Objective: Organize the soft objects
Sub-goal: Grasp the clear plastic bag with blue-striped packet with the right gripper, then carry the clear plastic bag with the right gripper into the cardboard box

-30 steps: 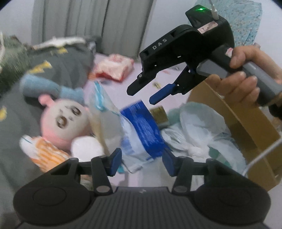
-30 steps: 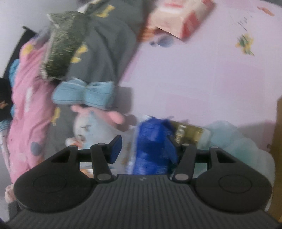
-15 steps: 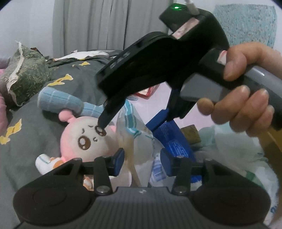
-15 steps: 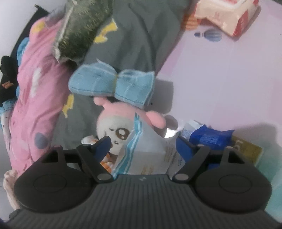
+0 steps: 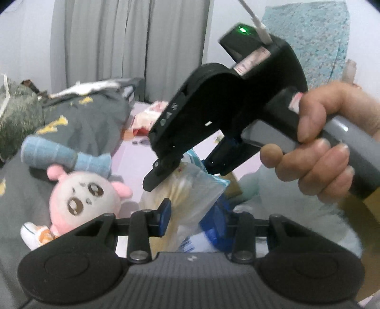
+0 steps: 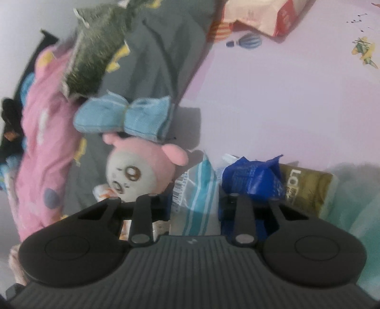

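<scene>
A clear plastic bag with teal stripes (image 5: 197,190) (image 6: 201,180) stands upright on the pink bed sheet (image 6: 273,95). My left gripper (image 5: 193,219) holds its lower part, jaws still closing, the bag pressed between the pads. My right gripper (image 5: 185,171) (image 6: 194,209), held by a hand (image 5: 320,154), comes down from above. Its jaws are closing on the bag's top, which fills the gap. A pink plush toy (image 5: 83,197) (image 6: 135,171) with a blue bow lies just left of the bag. A crumpled blue bag (image 6: 254,180) (image 5: 213,228) leans against its right side.
A grey blanket (image 5: 83,118) (image 6: 161,59) lies under the plush at left. A gold packet (image 6: 306,190) and pale plastic bags (image 6: 356,190) lie to the right, by a cardboard box (image 5: 370,214). A red-and-white pack (image 6: 266,16) sits farther back.
The right gripper's jaws stood wide around the striped bag half a second ago and have now come together on its top. The left gripper's jaws have narrowed a little.
</scene>
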### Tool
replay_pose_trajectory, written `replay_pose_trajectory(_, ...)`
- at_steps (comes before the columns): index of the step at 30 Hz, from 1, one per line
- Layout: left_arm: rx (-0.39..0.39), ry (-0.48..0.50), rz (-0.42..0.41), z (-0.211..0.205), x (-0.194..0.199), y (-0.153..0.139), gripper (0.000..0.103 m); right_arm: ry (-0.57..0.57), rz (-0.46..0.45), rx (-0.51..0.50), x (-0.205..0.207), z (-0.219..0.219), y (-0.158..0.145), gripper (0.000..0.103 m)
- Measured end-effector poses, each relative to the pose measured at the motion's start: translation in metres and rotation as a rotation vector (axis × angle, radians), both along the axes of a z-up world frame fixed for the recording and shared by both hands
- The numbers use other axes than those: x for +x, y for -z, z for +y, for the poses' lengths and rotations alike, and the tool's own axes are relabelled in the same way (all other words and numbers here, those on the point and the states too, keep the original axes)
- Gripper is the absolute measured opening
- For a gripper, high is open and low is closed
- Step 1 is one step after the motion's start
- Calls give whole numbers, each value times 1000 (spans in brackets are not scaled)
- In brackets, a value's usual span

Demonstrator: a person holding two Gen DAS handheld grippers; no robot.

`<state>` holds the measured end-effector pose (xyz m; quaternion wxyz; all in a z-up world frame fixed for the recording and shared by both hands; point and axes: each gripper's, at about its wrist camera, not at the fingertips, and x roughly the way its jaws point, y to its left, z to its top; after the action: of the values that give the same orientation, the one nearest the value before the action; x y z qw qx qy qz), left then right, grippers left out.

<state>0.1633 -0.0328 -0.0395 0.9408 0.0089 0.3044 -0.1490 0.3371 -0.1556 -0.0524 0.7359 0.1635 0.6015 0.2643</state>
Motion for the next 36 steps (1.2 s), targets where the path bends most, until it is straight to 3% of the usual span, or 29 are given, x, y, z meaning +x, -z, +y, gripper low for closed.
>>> replay_pose_trajectory(7, 7, 40, -114, -15, -26, -34, 40, 53, -119, 148, -26, -38, -45, 28)
replay_pose_trajectory(13, -30, 104, -109, -36, -36, -42, 41, 182, -219, 218, -49, -108, -76, 27)
replay_pose_trajectory(18, -30, 124, -71, -47, -36, -34, 42, 388, -294, 275, -78, -198, -91, 27)
replay_pose_trajectory(23, -29, 118, -24, -46, -33, -24, 41, 736, -334, 298, -114, -308, -80, 29)
replay_pose_trajectory(27, -22, 99, -9, -45, -39, -22, 41, 960, -320, 233, -129, -369, -54, 29)
replay_pose_trajectory(30, -20, 86, -1, -45, -40, -22, 41, 1068, -317, 187, -129, -394, -34, 30)
replay_pose_trajectory(34, -14, 76, -4, -46, -45, -25, 42, 1127, -355, 66, -115, -400, -15, 34)
replay_pose_trajectory(36, -8, 75, -9, -45, -46, -25, 43, 1131, -346, -7, -109, -395, -7, 42)
